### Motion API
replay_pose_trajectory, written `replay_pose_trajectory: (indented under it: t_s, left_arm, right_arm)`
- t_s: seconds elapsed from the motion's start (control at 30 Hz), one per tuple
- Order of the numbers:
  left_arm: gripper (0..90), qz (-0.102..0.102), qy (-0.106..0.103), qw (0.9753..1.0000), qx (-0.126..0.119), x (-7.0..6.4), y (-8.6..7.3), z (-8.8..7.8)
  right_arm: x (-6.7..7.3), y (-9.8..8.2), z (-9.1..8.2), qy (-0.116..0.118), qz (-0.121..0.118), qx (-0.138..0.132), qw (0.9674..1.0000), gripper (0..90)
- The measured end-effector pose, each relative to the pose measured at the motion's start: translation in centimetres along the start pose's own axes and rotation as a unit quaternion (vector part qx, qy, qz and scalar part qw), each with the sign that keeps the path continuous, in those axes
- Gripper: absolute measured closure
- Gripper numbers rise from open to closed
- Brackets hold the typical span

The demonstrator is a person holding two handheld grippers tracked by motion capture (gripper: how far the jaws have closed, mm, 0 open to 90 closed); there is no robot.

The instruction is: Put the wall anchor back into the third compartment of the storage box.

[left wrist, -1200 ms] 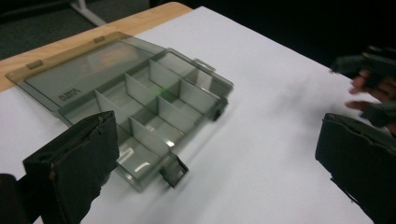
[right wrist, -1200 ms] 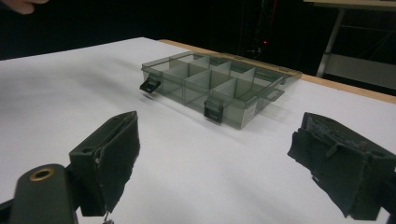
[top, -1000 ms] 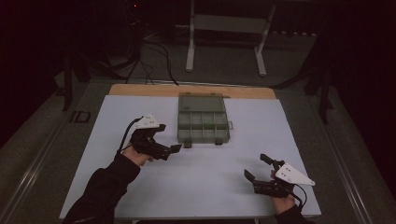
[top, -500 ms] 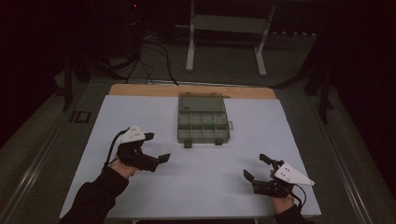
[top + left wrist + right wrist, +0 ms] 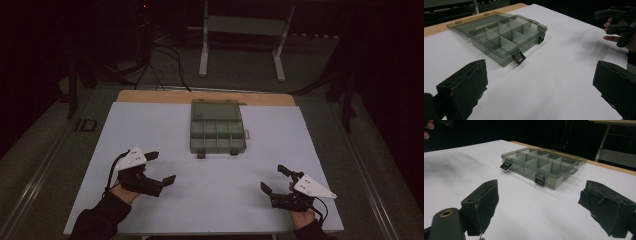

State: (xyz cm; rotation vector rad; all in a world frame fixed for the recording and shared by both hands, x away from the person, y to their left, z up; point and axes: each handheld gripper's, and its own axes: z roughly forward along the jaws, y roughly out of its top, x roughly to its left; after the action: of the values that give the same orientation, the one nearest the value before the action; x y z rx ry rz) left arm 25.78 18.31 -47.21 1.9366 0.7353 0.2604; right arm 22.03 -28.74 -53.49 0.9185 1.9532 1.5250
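Box: the smoky translucent plastic organiser box with divided compartments (image 5: 217,132) sits at the far middle of the white table top (image 5: 150,125), just in front of the bare wooden strip along the back edge (image 5: 150,96). Its lid lies open and flat behind it, and every compartment I can see into is empty.

Latches: the two dark clip latches on the near wall (image 5: 518,58) hang loose, so nothing holds the lid.

Left tongs: my left gripper (image 5: 162,167) is near the front left of the table, well apart from the box, with its jaws spread wide and nothing between them.

Change on the left: a second ago this hand was up close beside the box's near left corner; it has since drawn back toward me and to the left.

Right tongs: my right gripper (image 5: 272,179) sits near the front right edge, jaws likewise apart and empty. It has hardly shifted over that second.

Meaning: I judge the work at the box with my left hand to be finished or paused, since both hands now sit back at rest with the box open between them.

Next: any further move, such as closing the lid, would call for a fresh reach forward to the box.
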Motion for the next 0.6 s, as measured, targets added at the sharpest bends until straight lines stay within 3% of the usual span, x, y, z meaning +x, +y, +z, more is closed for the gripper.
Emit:
replay_pose_trajectory:
  t_s: [0.27, 0.6]
  left_arm:
    - [0.0, -0.008, 0.010, 0.9999, 0.009, -0.4, -2.6, -0.3]
    - [0.0, -0.021, 0.046, 0.9986, 0.013, -0.4, -5.3, -1.0]
  right_arm:
    - [0.0, 0.0, 0.0, 0.001, 0.002, 0.000, 1.0000, 13.2]
    - [0.0, -0.1, 0.1, 0.003, 0.001, 0.002, 1.0000, 13.3]
